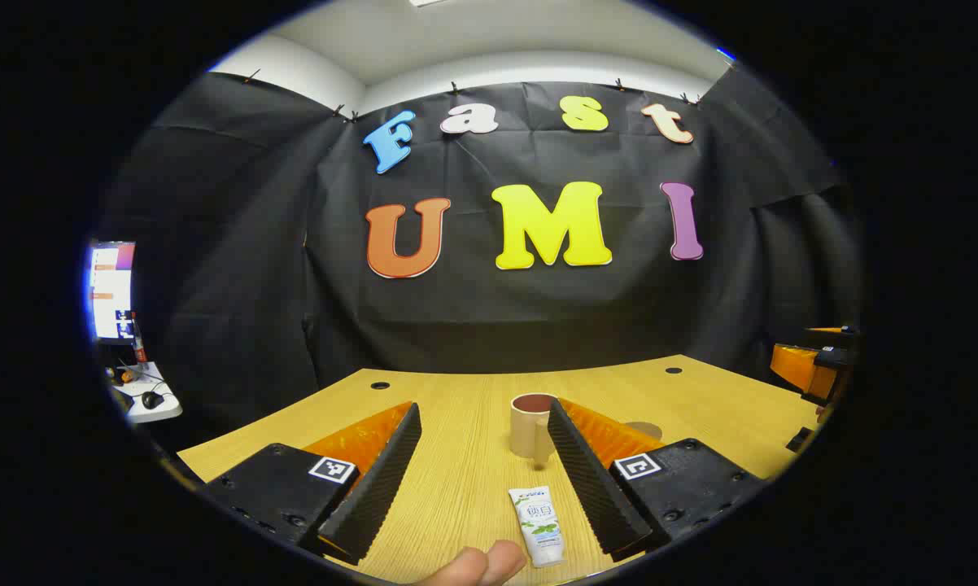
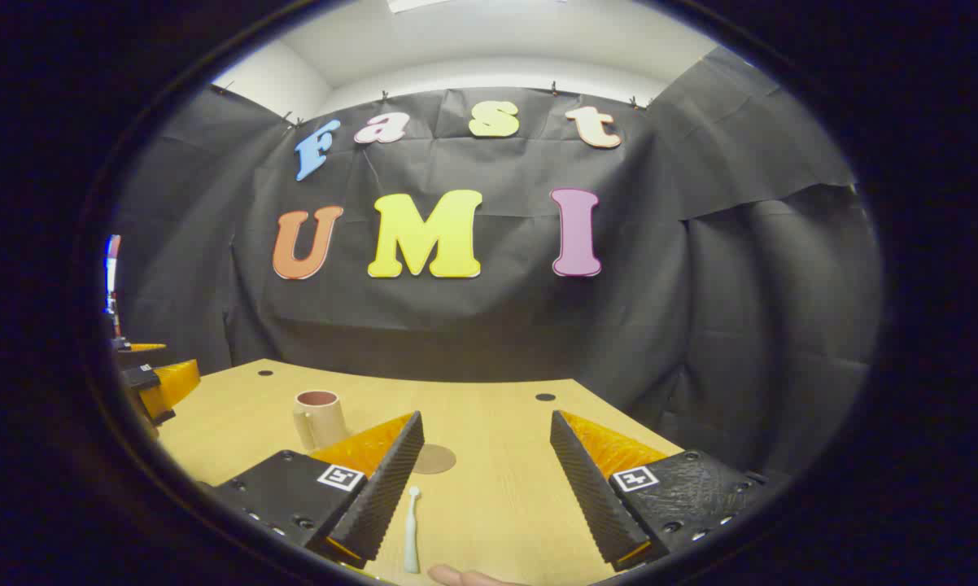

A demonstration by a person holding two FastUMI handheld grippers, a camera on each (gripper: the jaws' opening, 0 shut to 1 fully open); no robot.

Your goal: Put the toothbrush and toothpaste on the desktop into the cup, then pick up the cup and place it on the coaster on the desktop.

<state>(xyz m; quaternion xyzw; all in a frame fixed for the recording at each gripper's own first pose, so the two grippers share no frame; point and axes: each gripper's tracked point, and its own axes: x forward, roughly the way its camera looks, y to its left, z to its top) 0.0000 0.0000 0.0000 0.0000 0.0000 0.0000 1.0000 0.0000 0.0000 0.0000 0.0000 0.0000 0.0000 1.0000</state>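
On the wooden desktop (image 1: 456, 472) in the left gripper view, the left gripper (image 1: 477, 472) has its fingers spread wide with nothing between them except bare wood and the toothpaste (image 1: 538, 525), a white tube lying flat with its cap end toward the camera and its lower end close to the bottom of the view. The tube carries green leaf artwork and small print, but the lettering is too small and blurred to read. Two fingertips (image 1: 473, 566) of the person's hand poke into the bottom edge just left of the tube, the rest of the hand cut off. The cup (image 1: 531, 425), beige with a darker inside, stands upright farther back; the left gripper's right-hand finger covers its right side. The coaster (image 1: 645, 429) is a flat brown disc mostly hidden behind that same finger. At the far right edge part of the other gripper's orange body shows, cut off by the rim. In the right gripper view, the right gripper (image 2: 482, 480) is likewise wide open and holds nothing. The toothbrush (image 2: 411, 529), pale and thin, lies on the wood just beside its left-hand finger, head pointing away; whether they touch cannot be told. The cup (image 2: 320, 419) stands to the left, and the coaster (image 2: 436, 458) lies partly behind that finger.
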